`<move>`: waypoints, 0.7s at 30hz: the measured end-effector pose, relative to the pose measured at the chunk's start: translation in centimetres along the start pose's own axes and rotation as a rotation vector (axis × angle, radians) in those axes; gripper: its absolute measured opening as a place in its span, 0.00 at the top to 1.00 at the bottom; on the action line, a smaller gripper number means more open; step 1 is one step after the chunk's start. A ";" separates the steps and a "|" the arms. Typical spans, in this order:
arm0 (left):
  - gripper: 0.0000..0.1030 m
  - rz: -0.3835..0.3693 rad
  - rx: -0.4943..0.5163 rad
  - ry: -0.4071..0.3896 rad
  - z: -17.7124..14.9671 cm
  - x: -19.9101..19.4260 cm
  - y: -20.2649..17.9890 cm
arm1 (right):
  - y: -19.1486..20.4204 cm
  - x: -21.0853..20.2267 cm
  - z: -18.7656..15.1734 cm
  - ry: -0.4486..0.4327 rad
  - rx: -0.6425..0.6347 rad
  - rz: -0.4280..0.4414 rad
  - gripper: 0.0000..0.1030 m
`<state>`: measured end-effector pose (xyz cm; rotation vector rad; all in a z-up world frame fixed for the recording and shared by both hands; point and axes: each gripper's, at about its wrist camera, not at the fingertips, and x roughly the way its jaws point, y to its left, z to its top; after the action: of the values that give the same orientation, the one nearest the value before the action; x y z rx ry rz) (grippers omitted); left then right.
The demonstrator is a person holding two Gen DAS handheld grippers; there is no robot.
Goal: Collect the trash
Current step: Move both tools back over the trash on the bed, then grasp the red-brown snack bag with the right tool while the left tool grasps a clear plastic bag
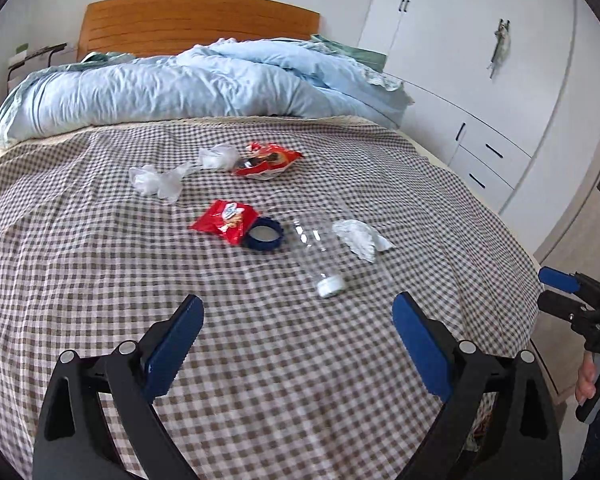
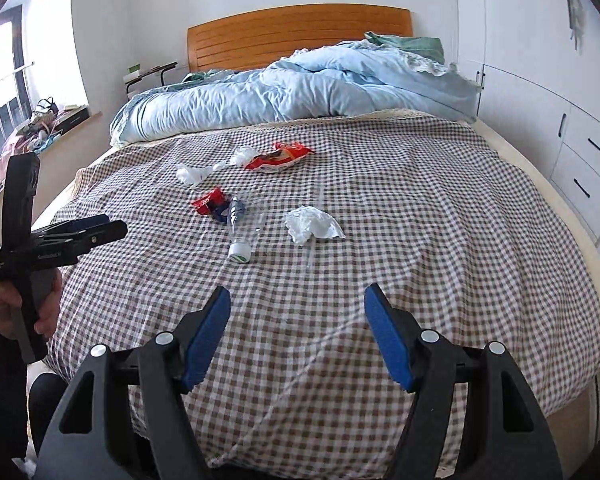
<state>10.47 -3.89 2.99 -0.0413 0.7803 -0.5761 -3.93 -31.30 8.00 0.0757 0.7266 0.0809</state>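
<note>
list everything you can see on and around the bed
snack wrappers: 2, red, mid-bed
plastic bottle: 1, clear, white cap, lying near the front
ring lid: 1, dark blue, touching the nearer wrapper
crumpled tissue: 1, white, right of the bottle
plastic wraps: 2, whitish, by the far wrapper
checked sheet: 1, brown-white
duvet: 1, light blue, bunched at the head
headboard: 1, wooden
wardrobe: white, right
left gripper: fingers open
right gripper: fingers open
</note>
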 end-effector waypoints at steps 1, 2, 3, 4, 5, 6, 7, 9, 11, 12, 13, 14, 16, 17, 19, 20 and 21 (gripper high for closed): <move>0.11 0.004 -0.024 0.001 0.4 0.4 1.4 | 0.5 0.6 0.4 0.000 -0.018 -0.002 0.35; 0.11 0.013 -0.043 0.000 0.8 0.8 2.5 | 1.0 1.4 0.9 -0.001 -0.037 -0.006 0.35; 0.11 0.030 -0.060 -0.003 1.3 1.3 3.7 | 1.5 2.1 1.4 -0.003 -0.056 -0.010 0.35; 0.11 0.050 -0.079 -0.009 1.9 1.7 4.9 | 2.0 2.8 1.9 -0.007 -0.076 -0.009 0.35; 0.11 0.070 -0.097 -0.018 2.5 2.3 6.2 | 2.5 3.5 2.5 -0.011 -0.098 -0.007 0.35; 0.11 0.088 -0.117 -0.026 3.3 2.9 7.8 | 3.0 4.2 3.1 -0.015 -0.123 -0.012 0.35; 0.11 0.100 -0.143 -0.024 4.1 3.7 9.3 | 3.6 4.9 3.7 -0.017 -0.152 -0.017 0.35; 0.12 0.163 -0.187 0.001 5.9 5.8 12.2 | 4.6 6.3 5.1 -0.026 -0.212 -0.032 0.35; 0.12 0.196 -0.158 0.010 8.1 8.1 14.1 | 5.2 7.5 6.5 -0.033 -0.250 -0.044 0.35; 0.12 0.200 -0.133 0.017 9.2 9.5 14.7 | 5.4 8.3 7.3 -0.030 -0.269 -0.050 0.35; 0.12 0.205 -0.113 0.036 10.2 11.2 15.3 | 5.6 8.9 8.0 -0.033 -0.284 -0.061 0.35; 0.12 0.236 -0.110 0.067 11.1 13.2 15.9 | 5.7 9.6 8.7 -0.033 -0.301 -0.065 0.35; 0.12 0.285 -0.122 0.125 12.6 17.1 16.8 | 5.8 11.4 10.3 -0.027 -0.332 -0.066 0.35; 0.12 0.292 -0.140 0.146 13.1 18.9 17.3 | 5.9 12.2 11.0 -0.024 -0.341 -0.068 0.35; 0.12 0.319 -0.184 0.161 13.5 21.3 18.5 | 5.7 14.3 12.3 -0.004 -0.355 -0.062 0.35; 0.13 0.332 -0.200 0.162 13.4 22.0 19.0 | 5.5 15.4 12.8 0.008 -0.358 -0.059 0.35; 0.23 0.331 -0.209 0.148 13.3 22.3 19.5 | 5.3 16.6 13.2 0.025 -0.361 -0.049 0.35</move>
<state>41.28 -0.96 -6.76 -0.0606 0.9665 -0.1839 17.00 -24.91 7.40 -0.2883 0.7285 0.1652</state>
